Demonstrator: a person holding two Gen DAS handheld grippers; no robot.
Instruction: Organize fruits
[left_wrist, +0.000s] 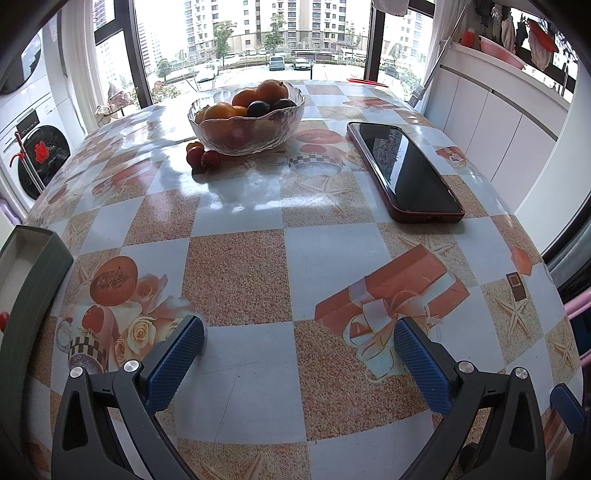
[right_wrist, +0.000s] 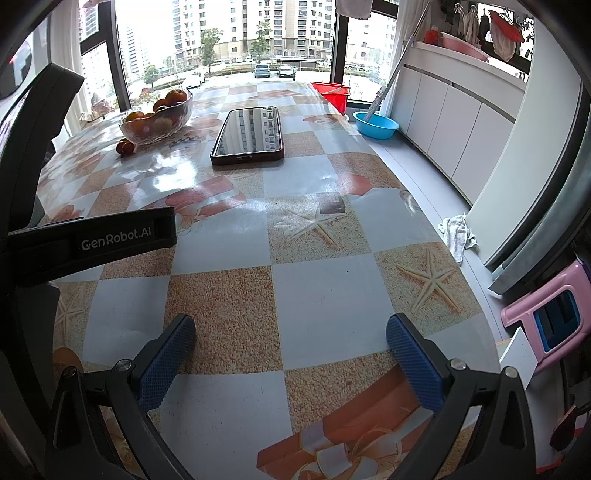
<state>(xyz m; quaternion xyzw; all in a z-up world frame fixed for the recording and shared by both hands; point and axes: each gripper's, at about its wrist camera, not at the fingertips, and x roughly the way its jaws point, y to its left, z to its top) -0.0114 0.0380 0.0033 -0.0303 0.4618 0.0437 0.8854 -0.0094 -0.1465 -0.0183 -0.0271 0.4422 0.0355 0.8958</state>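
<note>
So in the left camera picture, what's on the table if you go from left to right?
Green box → small red fruits → glass fruit bowl → phone.

2 small fruits (left_wrist: 202, 157) lie before the bowl (left_wrist: 246, 122), phone (left_wrist: 406, 171) to its right.

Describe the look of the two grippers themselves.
Both the left gripper and right gripper have black angular arms with silver bolts and blue textured pads. The left gripper's black body carries white "GenRobot.AI" lettering. No cables or sleeves show.
</note>
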